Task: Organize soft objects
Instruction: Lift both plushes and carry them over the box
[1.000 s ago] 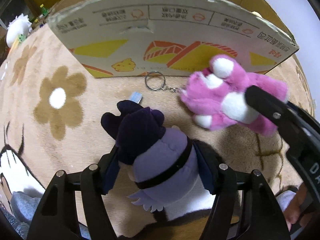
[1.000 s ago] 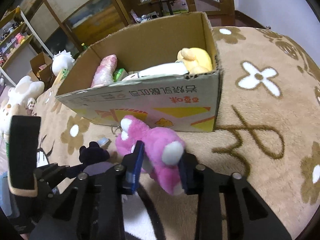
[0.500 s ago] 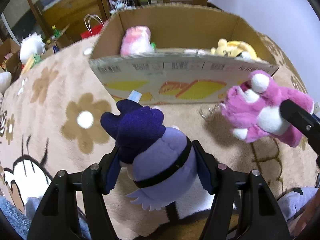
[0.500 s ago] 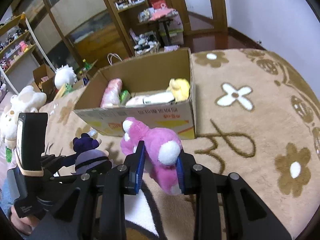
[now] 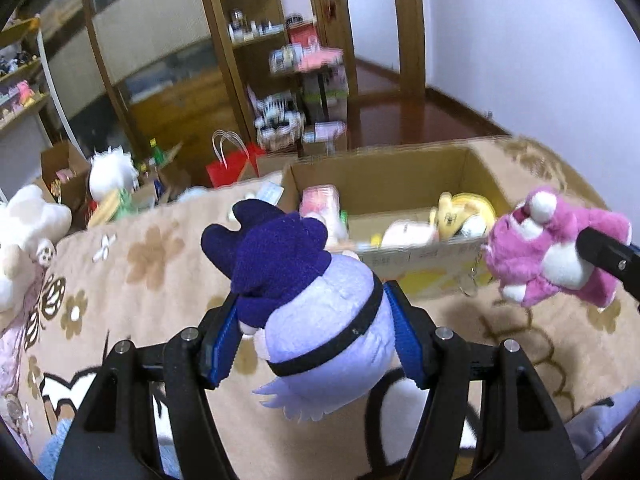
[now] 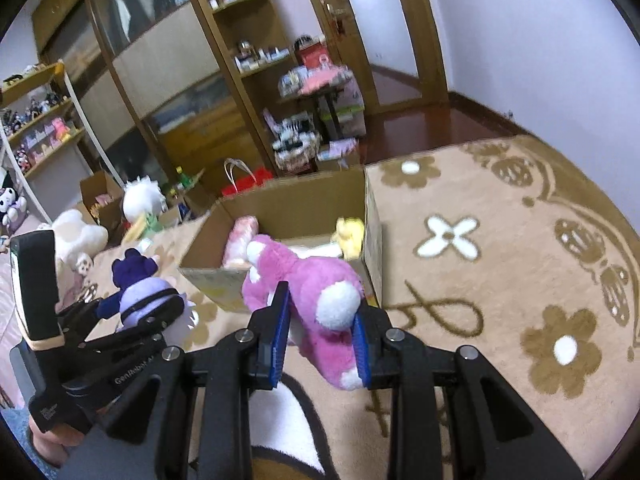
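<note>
Left gripper (image 5: 316,344): blue pads are pressed against both sides of a purple plush (image 5: 316,312) with a dark navy hat and a black band round its lavender body. The toy is held clear of the carpet (image 5: 152,280), short of the near left corner of the cardboard box (image 5: 400,176).

Right gripper (image 6: 320,334): fingers are clamped on a pink plush (image 6: 308,288) with white patches, raised in front of the box's near wall (image 6: 212,280).

Box is open-topped and is set on the flower-patterned carpet. Inside it, a yellow plush (image 5: 464,212) is seen toward the right end and a pale pink plush (image 5: 320,200) toward the left end; other contents are blurred, possibly a white toy between them.

Past the carpet's far edge, a red bag (image 5: 232,168) and a white plush (image 5: 112,172) are noted.
</note>
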Motion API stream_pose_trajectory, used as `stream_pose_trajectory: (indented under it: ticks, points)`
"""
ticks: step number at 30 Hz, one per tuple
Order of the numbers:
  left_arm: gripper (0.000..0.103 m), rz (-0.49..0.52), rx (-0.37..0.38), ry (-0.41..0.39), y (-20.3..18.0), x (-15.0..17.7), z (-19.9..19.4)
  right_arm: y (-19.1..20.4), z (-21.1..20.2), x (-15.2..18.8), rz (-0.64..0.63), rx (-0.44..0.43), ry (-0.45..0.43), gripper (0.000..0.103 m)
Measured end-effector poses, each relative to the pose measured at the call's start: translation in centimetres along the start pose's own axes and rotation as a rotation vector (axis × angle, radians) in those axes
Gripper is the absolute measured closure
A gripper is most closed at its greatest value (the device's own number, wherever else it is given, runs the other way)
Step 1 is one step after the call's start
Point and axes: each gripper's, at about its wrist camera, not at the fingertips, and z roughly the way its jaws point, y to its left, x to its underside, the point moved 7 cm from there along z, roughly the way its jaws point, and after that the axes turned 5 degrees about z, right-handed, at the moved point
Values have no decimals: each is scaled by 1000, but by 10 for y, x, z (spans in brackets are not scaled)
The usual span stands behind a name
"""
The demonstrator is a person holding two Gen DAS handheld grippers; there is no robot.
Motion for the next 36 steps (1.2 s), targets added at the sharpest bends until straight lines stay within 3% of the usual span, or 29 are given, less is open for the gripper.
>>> stream_pose_trajectory:
  ticks: [5,16,28,36]
  points:
    - [38,21,-37,-116,9,-21,-18,6,-18,-18,-5,-11,-82,74]
    - [38,48,-54,-263,14,-54,-31,23,-27,-44,-56,-29,-185,74]
    - [37,49,-59,-282,19,-73,-9,35,0,-57,-102,-44,-195,74]
    - [37,60,-57,-244,19,-74,16,39,23,-68,-120,-53,-201,74]
